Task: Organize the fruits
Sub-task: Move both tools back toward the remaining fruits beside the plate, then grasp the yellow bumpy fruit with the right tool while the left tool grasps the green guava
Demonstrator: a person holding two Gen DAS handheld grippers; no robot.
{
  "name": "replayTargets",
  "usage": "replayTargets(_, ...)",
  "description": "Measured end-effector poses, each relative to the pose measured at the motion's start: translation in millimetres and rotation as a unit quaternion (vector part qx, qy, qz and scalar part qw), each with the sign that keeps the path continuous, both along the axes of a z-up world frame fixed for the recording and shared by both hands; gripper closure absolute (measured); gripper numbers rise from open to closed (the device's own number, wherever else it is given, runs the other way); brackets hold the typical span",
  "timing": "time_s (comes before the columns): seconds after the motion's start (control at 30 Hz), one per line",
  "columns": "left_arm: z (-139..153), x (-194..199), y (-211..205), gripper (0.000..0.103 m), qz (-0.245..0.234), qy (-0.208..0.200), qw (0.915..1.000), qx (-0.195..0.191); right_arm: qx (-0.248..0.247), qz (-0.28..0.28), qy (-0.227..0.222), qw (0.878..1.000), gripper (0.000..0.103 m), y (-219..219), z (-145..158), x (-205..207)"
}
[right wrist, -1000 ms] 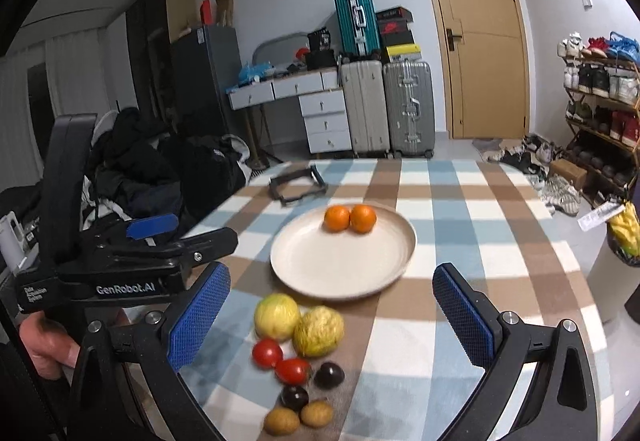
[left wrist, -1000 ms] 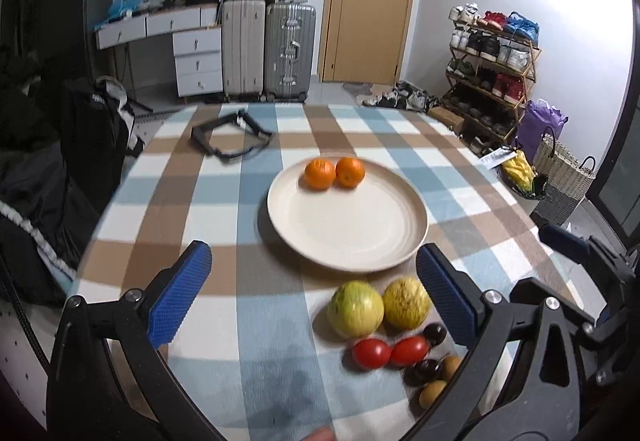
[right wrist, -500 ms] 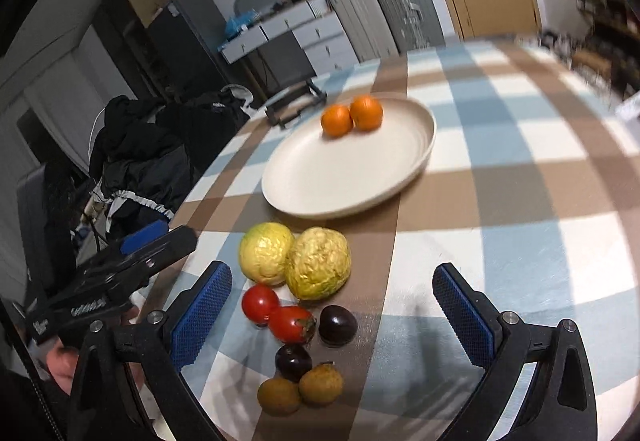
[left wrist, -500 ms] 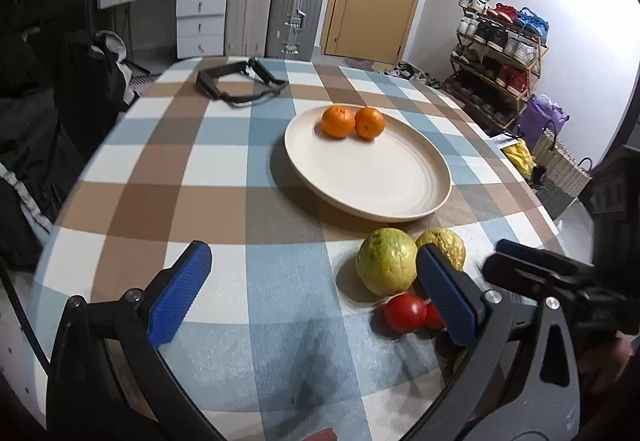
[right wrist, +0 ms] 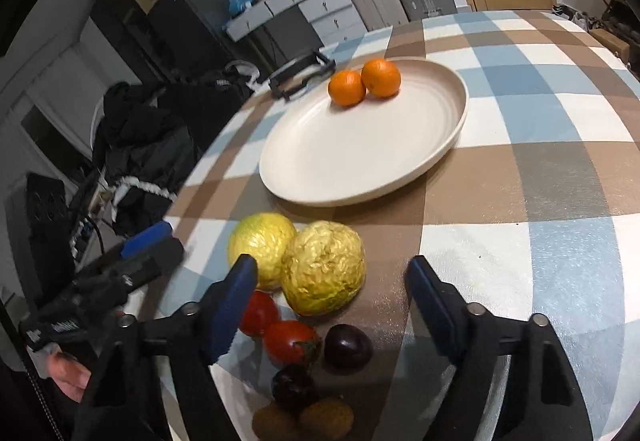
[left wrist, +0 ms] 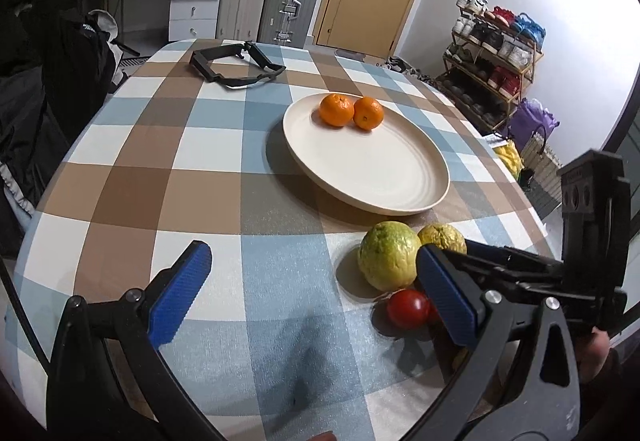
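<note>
No readable labels now. My right gripper (right wrist: 332, 281), closer vs. 1 s ago, is closing round the wrinkled yellow fruit (right wrist: 324, 273), pads not touching. Left gripper (left wrist: 312, 289) open, empty, over the checked surface (left wrist: 200, 169).

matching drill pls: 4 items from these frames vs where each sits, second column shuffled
Items:
1. oranges
2. wrinkled yellow fruit
3. black strap
4. tomatoes

Places:
A. between the right gripper's fingers
B. far end of the table, beyond the plate
C. on the plate, far side
D. on the cloth, nearer the camera than the yellow fruit

Pairs: 1-C, 2-A, 3-B, 4-D
</note>
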State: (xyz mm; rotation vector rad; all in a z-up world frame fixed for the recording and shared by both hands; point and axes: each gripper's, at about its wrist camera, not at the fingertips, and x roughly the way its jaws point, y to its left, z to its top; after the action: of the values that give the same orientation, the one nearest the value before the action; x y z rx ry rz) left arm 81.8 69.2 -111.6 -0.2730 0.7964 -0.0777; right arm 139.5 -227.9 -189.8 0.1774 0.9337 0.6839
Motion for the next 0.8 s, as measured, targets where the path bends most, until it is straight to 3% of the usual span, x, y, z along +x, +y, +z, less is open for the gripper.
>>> replayTargets(0.2,-2.0,4.4,5.4,0.001,0.01,0.003,0.9999,-0.004,0.002,0.013,-0.006,1.0,0.055,3.5,-0.6,0.2)
replayTargets(0.47,-5.1,11.0,4.9,0.001,-0.004,0.013,0.9994,-0.031,0.003,0.012,-0.015,1.0,0.057,1.3,0.7,-4.0)
replayTargets(0.8,-14.5,33.2,-29.1,0.001,-0.067,0.047,0.9959,-0.038,0.021,-0.017,-0.055,0.998,0.057,-29.6,20.0,-12.7)
